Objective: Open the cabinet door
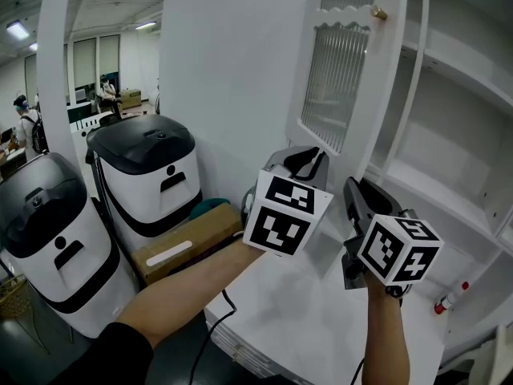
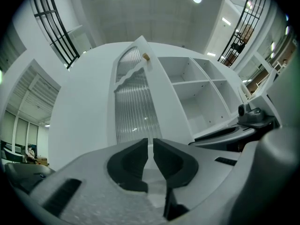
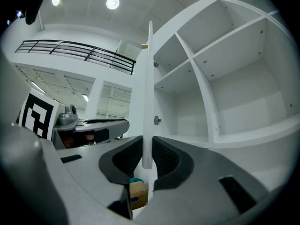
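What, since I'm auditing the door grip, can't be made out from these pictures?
Head view: where the right gripper meets the cabinet door, hidden behind the gripper's body and marker cube.
Right gripper view: the door's front face; it shows edge-on.
Head view: the red-capped item at lower right, too small to identify.

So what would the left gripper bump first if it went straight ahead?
Probably the ribbed glass panel of the cabinet door, straight ahead of the left gripper; how far is hard to tell.
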`<state>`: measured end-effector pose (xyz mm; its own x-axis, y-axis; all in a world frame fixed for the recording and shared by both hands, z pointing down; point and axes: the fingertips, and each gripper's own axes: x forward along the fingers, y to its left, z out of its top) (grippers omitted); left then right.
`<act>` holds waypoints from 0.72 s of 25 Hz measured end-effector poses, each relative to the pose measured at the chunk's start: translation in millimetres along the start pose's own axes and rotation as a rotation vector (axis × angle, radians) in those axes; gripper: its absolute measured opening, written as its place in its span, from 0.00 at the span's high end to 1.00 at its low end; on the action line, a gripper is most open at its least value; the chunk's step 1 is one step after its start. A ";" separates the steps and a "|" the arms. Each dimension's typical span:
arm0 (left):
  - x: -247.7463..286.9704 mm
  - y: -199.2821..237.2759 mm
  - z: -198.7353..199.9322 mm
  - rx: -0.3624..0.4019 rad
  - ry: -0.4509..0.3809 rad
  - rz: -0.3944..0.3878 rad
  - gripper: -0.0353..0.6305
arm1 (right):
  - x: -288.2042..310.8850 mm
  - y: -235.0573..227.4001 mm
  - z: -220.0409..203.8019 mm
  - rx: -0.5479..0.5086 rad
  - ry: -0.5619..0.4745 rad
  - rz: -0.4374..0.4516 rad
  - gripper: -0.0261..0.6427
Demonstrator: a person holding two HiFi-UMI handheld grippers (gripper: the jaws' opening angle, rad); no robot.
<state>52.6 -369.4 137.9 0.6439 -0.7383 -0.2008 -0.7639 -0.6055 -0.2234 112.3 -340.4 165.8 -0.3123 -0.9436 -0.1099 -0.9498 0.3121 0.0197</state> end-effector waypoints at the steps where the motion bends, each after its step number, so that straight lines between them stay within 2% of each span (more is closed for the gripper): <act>1: -1.1 0.1 -0.7 -0.004 0.001 -0.003 0.88 | -0.5 2.0 0.1 -0.002 0.000 0.001 0.86; 18: -32.3 26.2 -12.9 -0.023 0.026 -0.004 0.91 | 2.8 50.9 0.9 -0.017 0.000 0.005 0.86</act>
<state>11.3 -365.2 150.9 0.6457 -0.7431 -0.1755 -0.7624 -0.6147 -0.2020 63.1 -327.1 165.6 -0.3174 -0.9419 -0.1094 -0.9483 0.3153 0.0371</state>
